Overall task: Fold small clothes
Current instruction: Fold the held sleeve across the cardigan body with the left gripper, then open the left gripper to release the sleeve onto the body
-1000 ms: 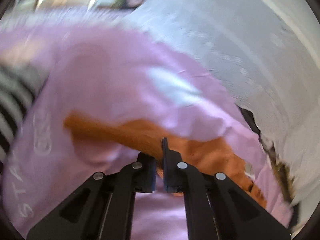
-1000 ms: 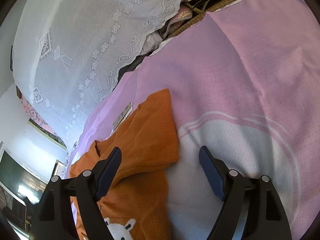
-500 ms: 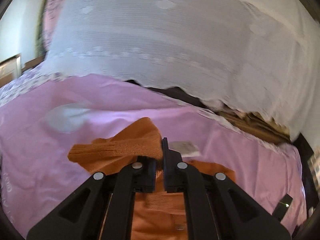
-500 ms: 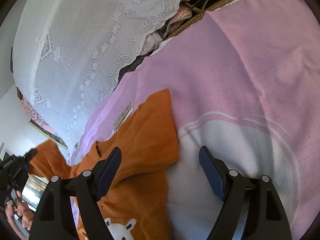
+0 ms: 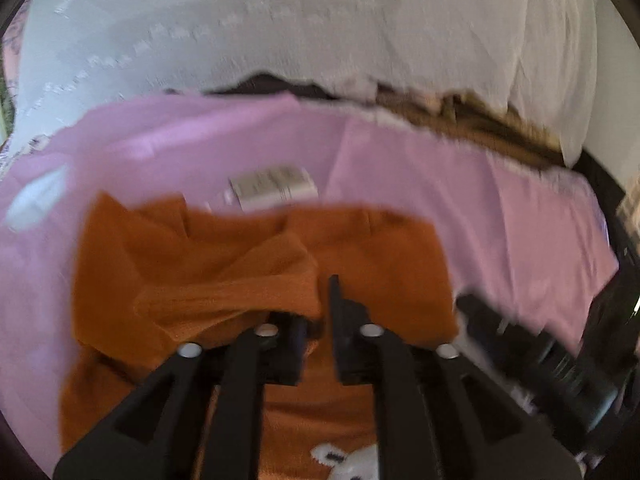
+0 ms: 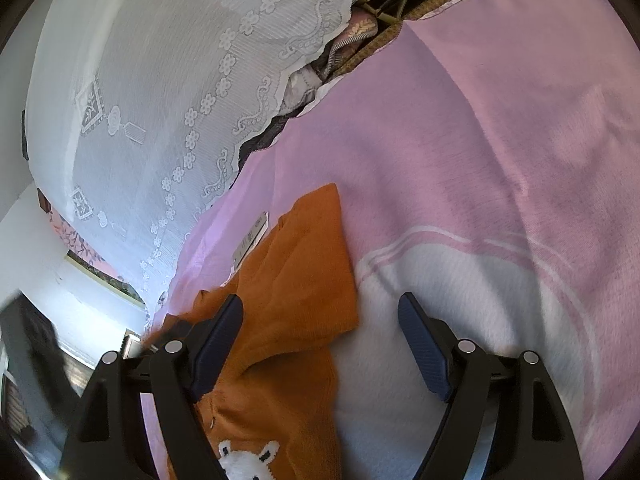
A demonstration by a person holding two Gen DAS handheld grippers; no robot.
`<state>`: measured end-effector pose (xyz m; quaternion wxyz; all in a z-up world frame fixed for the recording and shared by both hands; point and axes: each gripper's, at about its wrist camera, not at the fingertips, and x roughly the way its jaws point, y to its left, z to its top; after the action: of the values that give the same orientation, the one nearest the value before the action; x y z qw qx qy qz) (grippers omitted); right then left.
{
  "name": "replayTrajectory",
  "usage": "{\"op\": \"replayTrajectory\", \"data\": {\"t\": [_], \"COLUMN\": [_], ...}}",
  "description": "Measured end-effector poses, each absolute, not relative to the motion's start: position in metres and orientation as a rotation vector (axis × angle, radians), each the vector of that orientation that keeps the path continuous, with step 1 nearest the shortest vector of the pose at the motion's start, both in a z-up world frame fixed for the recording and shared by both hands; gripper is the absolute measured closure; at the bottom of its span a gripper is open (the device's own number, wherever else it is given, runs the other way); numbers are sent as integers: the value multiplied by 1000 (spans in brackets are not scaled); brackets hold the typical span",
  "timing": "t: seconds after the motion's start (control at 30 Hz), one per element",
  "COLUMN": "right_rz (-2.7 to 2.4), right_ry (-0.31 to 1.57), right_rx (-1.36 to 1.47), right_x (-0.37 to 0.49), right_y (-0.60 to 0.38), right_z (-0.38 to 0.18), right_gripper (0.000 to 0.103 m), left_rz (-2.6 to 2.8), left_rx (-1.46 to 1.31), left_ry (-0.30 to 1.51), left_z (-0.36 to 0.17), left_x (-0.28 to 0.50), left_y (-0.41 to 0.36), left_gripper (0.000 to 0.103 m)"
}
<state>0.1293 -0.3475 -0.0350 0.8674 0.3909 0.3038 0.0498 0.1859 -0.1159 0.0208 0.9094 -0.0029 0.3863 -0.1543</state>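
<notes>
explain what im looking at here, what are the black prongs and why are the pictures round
There is no robot: a person holds a hand tool in each hand, and each tool has two black fingers. A small wide-angle camera on each tool looks forward along its fingers, so the pictures come out round and bent.

One picture comes from the left gripper. Its jaws have just been opening, and a sleeve of the orange sweater lies draped over one finger, not pinched.

The other comes from the right gripper, which is wide open and holds nothing, above the same sweater's other folded sleeve.

The sweater lies on a pink blanket, with a paper tag at its neck and a white animal face on its front. White lace fabric hangs behind.
</notes>
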Motion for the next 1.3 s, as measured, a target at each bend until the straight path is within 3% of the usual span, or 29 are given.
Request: {"op": "replayTrajectory", "data": {"t": [0.03, 0.1, 0.17, 0.4, 0.53, 0.8, 1.0, 1.3], "right_rz": [104, 103, 101, 72, 116, 253, 262, 311], "right_ry": [637, 637, 637, 634, 629, 611, 563, 525], "right_rx": [819, 820, 820, 815, 716, 161, -77, -381], "right_x": [129, 130, 130, 125, 125, 112, 104, 107], "right_y": [-347, -348, -348, -347, -333, -240, -197, -121], "right_z": [-35, -34, -34, -31, -15, 20, 31, 30], "right_gripper": [23, 23, 23, 32, 40, 40, 40, 40], "left_rz": [-330, -350, -361, -301, -195, -108, 14, 116], "left_rx": [-2, -4, -2, -69, -151, -342, -109, -215], "left_ry": [802, 789, 770, 725, 729, 807, 862, 862], "left_z": [17, 13, 15, 33, 32, -7, -16, -17], "left_x": [184, 173, 164, 152, 164, 208, 219, 214], "left_y": [-115, -107, -97, -34, 12, 65, 48, 91], "left_gripper": [69, 40, 29, 15, 15, 15, 13, 13]}}
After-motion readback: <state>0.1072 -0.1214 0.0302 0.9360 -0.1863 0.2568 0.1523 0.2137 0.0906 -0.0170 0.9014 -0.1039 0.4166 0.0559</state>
